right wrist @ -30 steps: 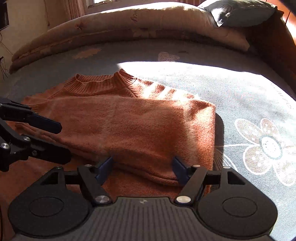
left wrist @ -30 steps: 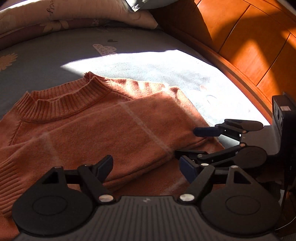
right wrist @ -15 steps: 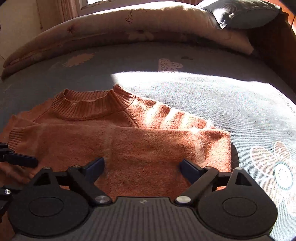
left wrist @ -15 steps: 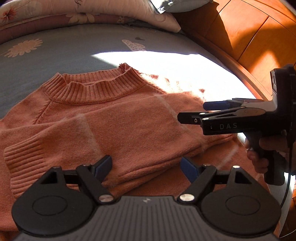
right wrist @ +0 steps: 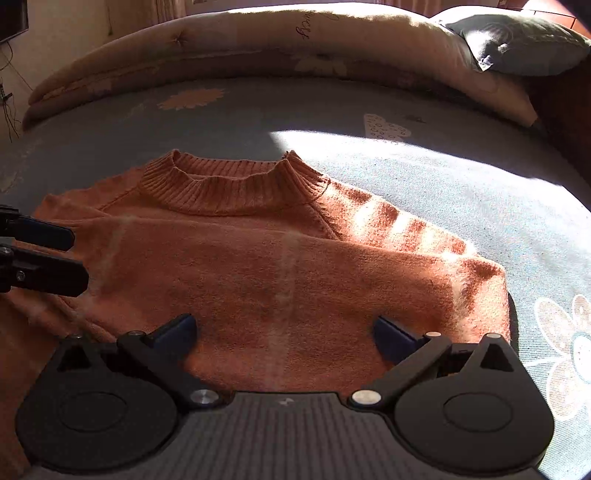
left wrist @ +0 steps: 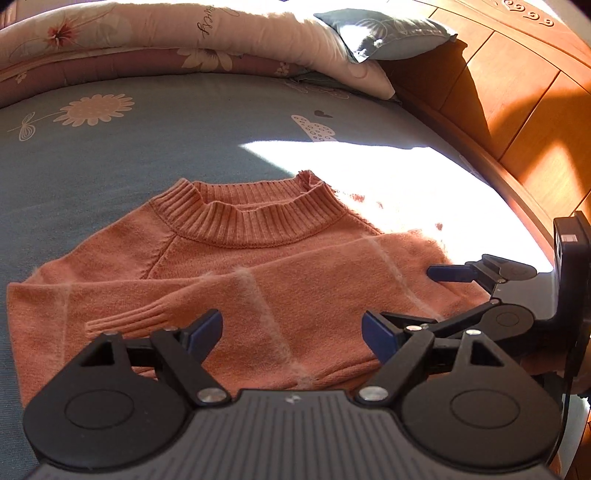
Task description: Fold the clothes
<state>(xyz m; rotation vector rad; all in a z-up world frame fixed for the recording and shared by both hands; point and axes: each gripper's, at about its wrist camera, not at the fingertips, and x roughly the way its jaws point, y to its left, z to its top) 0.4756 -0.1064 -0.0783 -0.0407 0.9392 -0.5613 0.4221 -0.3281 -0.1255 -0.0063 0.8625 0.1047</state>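
The bed [left wrist: 155, 147], under a blue-grey sheet printed with flowers, fills both views. Only the left wrist view shows the orange wooden headboard [left wrist: 517, 110] along its right side; only the right wrist view shows a wall [right wrist: 66, 26] with a dark screen corner at far left. A rolled quilt [right wrist: 258, 40] and a grey pillow [right wrist: 517, 40] lie at the far edge in both.

The orange sweater [left wrist: 258, 280] lies flat on the bed just in front of both tools, part in sun, part in shade. Its ribbed collar [right wrist: 229, 188] points away from the cameras, toward the quilt. Both sleeves are folded across the chest, one ribbed cuff [left wrist: 125, 317] at lower left, so the folded bundle's long axis runs left to right.

The left tool [left wrist: 291, 332] hangs over the sweater, fingers spread wide, empty. The right tool [right wrist: 284, 334] is likewise wide apart and holds nothing.
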